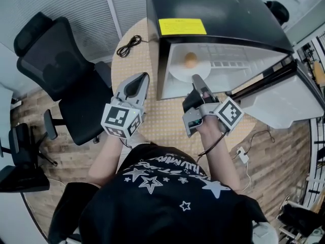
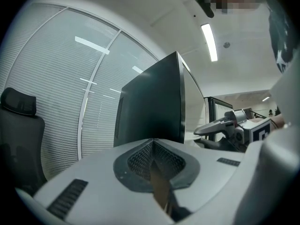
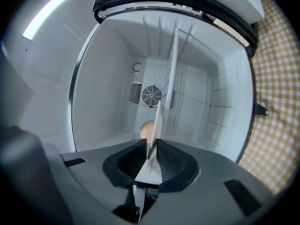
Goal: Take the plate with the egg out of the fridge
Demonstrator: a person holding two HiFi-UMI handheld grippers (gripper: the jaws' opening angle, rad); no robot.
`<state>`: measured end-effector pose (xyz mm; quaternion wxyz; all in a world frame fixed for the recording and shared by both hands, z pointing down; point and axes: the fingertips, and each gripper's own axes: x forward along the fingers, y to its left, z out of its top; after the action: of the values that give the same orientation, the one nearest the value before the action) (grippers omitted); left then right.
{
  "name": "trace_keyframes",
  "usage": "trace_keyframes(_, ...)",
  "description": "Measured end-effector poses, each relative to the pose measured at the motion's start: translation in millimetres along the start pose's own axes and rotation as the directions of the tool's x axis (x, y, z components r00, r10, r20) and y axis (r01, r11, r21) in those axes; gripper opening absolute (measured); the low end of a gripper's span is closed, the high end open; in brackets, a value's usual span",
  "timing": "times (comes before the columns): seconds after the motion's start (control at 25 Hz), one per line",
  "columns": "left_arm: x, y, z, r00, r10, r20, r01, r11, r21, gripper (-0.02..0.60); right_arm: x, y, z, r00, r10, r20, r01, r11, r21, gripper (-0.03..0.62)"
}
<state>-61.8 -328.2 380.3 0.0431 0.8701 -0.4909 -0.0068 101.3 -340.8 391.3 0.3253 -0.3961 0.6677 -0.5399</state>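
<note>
Left gripper [image 1: 141, 81]: at 11 o'clock of the person, jaws together on nothing, held beside the fridge's left wall, out of the opening's way.
Right gripper [image 3: 152, 146]: at 1 o'clock, jaws pinched on the plate's near rim, which stands edge-on between the pads. The level hold probably keeps the egg from rolling.
Desk [image 1: 162, 116]: covered with checked cloth; carries the fridge.
Plate [image 3: 162, 97]: white, inside the fridge, just within the opening, not yet drawn out.
Egg [image 3: 147, 129]: on the plate, beyond the pads toward 12 o'clock.
Fridge [image 1: 213, 9]: black cabinet, white interior.
Door [image 1: 277, 100]: swung to 3 o'clock, leaving the exit path open.
</note>
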Motion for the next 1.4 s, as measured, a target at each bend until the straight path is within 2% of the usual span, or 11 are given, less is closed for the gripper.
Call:
trace_keyframes(0.16, -3, -3, 0, 1.000, 0.002, -0.001, -0.002, 1.000, -0.003, 0.008, 6, 2, 1, 1.000, 0.005, -0.007, -0.005, 0.999, -0.034, 0.074)
trace_keyframes(0.24, -5, -3, -1, 1.000, 0.004, -0.002, -0.004, 1.000, -0.001, 0.008, 10, 4, -1, 1.000, 0.009, -0.011, -0.009, 0.999, -0.042, 0.137)
trace_keyframes(0.32, -6, -2, -1, 1.000, 0.005, -0.002, -0.005, 1.000, 0.001, 0.008, 14, 5, -1, 1.000, 0.010, -0.013, -0.011, 0.999, -0.047, 0.152)
trace_keyframes(0.44, -8, -2, -2, 1.000, 0.008, -0.009, -0.008, 1.000, 0.006, 0.008, 19, -3, 0, 1.000, -0.010, -0.020, 0.009, 0.999, -0.053, 0.145)
trace_keyframes(0.52, -10, -2, -4, 1.000, 0.010, -0.014, -0.010, 1.000, 0.008, 0.008, 20, -9, 1, 0.999, -0.034, -0.022, 0.032, 0.998, -0.059, 0.101)
trace_keyframes(0.56, -10, -2, -4, 1.000, 0.010, -0.016, -0.010, 1.000, 0.009, 0.008, 20, -11, 1, 0.999, -0.037, -0.019, 0.036, 0.998, -0.050, 0.080)
trace_keyframes(0.68, -13, -3, -5, 1.000, 0.011, -0.018, -0.011, 1.000, 0.016, 0.008, 20, -10, 1, 1.000, -0.022, 0.001, 0.022, 1.000, 0.012, 0.067)
trace_keyframes(0.88, -21, -7, -3, 1.000, 0.009, -0.012, -0.009, 1.000, 0.021, 0.008, 10, -3, 2, 1.000, 0.001, 0.023, -0.001, 1.000, 0.009, 0.058)
trace_keyframes(1.08, -29, -19, -1, 1.000, -0.004, -0.011, 0.004, 1.000, 0.027, 0.008, -6, 2, -1, 0.998, 0.042, 0.044, -0.045, 0.996, 0.079, 0.052)
trace_keyframes(1.4, -51, -57, 4, 0.999, -0.037, 0.003, 0.037, 0.998, 0.049, 0.008, -51, 12, -12, 0.996, 0.071, 0.054, -0.074, 0.995, 0.074, 0.052)
